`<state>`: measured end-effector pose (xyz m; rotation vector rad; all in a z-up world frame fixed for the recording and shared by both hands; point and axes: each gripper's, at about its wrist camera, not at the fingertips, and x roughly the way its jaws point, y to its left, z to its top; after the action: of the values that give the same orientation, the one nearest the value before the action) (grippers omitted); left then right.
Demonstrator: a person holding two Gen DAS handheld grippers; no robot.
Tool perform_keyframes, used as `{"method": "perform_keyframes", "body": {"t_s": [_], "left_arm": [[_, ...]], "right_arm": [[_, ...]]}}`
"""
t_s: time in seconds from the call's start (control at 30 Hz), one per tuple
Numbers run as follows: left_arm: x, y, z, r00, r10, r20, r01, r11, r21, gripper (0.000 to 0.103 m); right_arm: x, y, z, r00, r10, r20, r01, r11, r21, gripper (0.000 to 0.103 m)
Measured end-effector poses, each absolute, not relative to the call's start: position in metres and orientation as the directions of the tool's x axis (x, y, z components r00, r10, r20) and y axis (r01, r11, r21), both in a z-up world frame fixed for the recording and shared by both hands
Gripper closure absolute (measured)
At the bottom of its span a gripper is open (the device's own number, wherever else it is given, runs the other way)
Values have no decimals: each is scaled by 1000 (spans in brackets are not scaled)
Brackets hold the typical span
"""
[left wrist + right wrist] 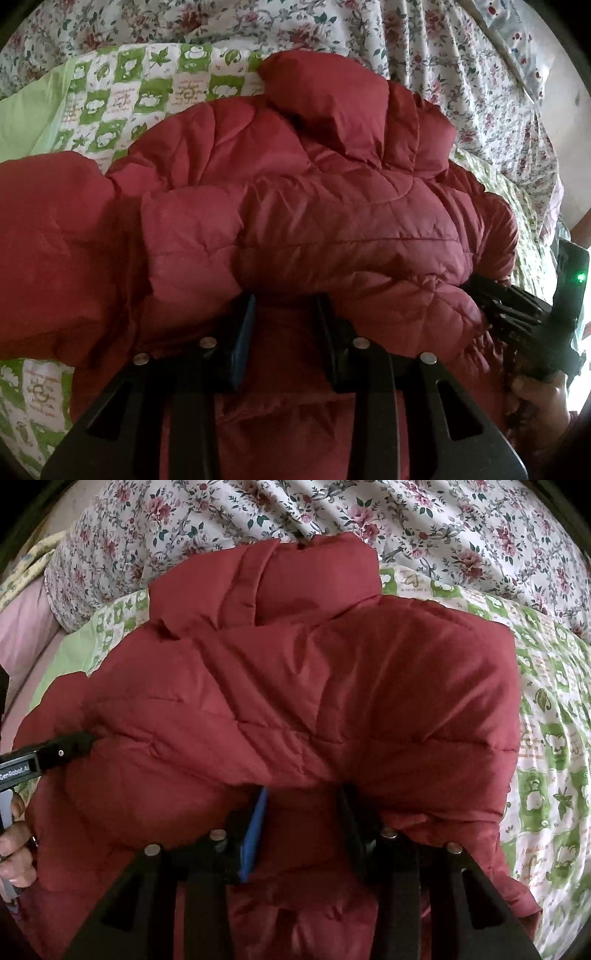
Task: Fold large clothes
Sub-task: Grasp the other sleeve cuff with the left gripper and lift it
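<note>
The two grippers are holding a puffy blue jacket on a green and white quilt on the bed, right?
Not quite. The jacket is red, not blue; only the gripper pads are blue. Both wrist views show this. The rest stands: the left gripper and right gripper hold it over the green and white quilt.

A quilt (122,92) checked in green and white squares, printed with leaves and small cloud-like shapes, lies spread over the bed, with a plain light-green panel (26,122) along its far left edge in the left wrist view. Beyond the quilt, toward the head of the bed, a white sheet (461,535) with pink roses and dark green leaves lies rumpled in deep folds. At the left edge of the right wrist view a strip of plain pink fabric (22,624) shows beside the flowered sheet.
</note>
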<state>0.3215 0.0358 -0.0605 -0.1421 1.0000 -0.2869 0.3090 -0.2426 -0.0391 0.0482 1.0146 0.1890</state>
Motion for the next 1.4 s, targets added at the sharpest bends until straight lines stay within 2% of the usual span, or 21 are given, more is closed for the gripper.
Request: {"method": "perform_keyframes", "body": {"t_s": [0.13, 0.3, 0.6, 0.77, 0.9, 1.13, 1.4], "left_arm": [[315, 40, -52, 506, -316, -802, 155, 949, -276, 73], [294, 74, -41, 510, -386, -769, 81, 911, -404, 73], [254, 154, -32, 594, -349, -725, -85, 869, -487, 72], [238, 187, -30, 619, -304, -724, -148, 861, -487, 71], [223, 232, -31, 656, -242, -715, -239, 832, -501, 63], [206, 316, -59, 687, -162, -708, -427, 699, -574, 63], [209, 372, -102, 708, -162, -688, -522, 536, -664, 63]], "right_arm": [[309, -242, -40, 514, 181, -838, -137, 982, 128, 61], [308, -243, -40, 522, 192, -831, -136, 981, 141, 60], [306, -238, -37, 539, 173, -825, -148, 983, 109, 57], [296, -251, -21, 550, 250, -796, -131, 968, 214, 50], [278, -260, 4, 572, 311, -759, -132, 948, 289, 48], [232, -256, 38, 601, 383, -701, -199, 922, 333, 44], [204, -245, 50, 589, 426, -687, -246, 904, 350, 44]]}}
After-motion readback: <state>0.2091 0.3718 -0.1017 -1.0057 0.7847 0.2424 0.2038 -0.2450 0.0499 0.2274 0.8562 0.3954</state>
